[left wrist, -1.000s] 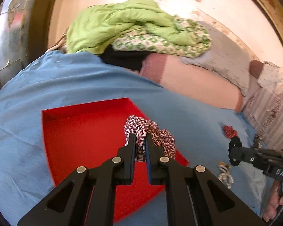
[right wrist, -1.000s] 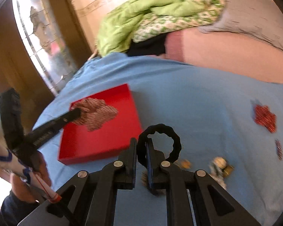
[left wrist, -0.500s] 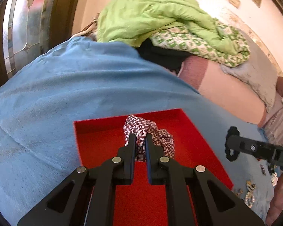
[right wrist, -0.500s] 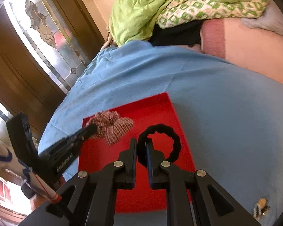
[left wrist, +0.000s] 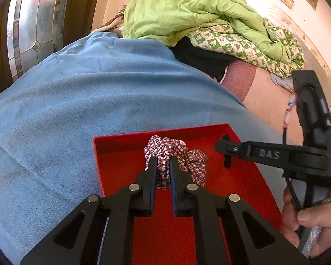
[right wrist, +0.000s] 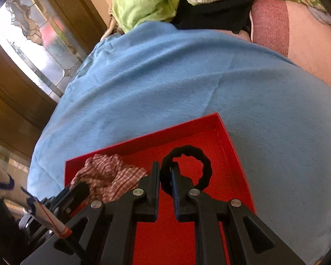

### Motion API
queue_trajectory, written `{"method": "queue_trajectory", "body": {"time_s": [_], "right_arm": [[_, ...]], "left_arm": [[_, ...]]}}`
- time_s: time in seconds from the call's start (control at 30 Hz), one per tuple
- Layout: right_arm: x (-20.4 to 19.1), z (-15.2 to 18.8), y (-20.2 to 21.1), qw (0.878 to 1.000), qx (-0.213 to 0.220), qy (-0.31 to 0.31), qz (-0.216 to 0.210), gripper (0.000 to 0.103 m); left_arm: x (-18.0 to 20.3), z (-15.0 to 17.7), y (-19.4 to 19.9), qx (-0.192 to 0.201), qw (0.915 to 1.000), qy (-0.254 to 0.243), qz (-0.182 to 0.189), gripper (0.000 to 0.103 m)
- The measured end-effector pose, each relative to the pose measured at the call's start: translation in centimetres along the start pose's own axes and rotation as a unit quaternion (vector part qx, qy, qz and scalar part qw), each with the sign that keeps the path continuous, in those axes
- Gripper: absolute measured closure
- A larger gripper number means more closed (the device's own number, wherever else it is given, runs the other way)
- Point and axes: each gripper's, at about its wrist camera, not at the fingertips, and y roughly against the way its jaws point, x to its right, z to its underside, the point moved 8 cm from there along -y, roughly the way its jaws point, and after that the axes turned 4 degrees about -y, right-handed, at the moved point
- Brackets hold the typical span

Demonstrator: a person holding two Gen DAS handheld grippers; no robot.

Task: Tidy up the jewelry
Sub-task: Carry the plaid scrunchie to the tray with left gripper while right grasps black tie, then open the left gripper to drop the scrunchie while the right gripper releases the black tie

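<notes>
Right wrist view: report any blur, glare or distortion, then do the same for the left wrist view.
Right wrist view: window blown out; plaid scrunchie slightly smeared; black hair tie sharp; fisheye bulges the blue blanket. Left wrist view: evenly lit, plaid scrunchie crisp in the red tray, edges curved.
</notes>
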Motion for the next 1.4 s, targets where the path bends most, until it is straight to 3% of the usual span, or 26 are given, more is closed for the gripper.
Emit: {"method": "queue_trajectory", "body": {"time_s": [0.2, 0.33, 0.43, 0.7, 1.07, 1.4], "right_arm": [[0.4, -0.5, -0.9, 1.000, -0.002, -0.001, 0.012, 0.091], [0.0, -0.6, -0.9, 1.000, -0.002, 0.004, 0.012, 0.090], [-0.1, -0.6, -0.6, 1.000, 0.002, 0.002, 0.012, 0.078], [-0.2, -0.6, 1.9, 1.000, 0.019, 0.000, -0.008, 0.076], [2.5, 1.8, 8.2, 0.998, 0.050, -0.013, -0.027, 0.076], [8.2, 8.8, 15.6, 0.996, 0.071, -0.047, -0.041, 0.076]], "left_arm": [[-0.1, -0.1, -0.1, 0.000, 1.0000, 0.002, -0.003, 0.089], [-0.1, -0.2, 0.1, 0.003, 1.0000, 0.006, -0.005, 0.073], [0.0, -0.4, 0.5, 0.010, 0.9999, 0.005, -0.007, 0.068], [0.0, -1.1, 1.7, 0.027, 0.9995, 0.013, -0.004, 0.067], [4.1, -1.3, 3.5, 0.047, 0.9984, -0.032, 0.007, 0.063], [11.0, 0.4, 5.3, 0.055, 0.9904, -0.117, 0.049, 0.063]]}}
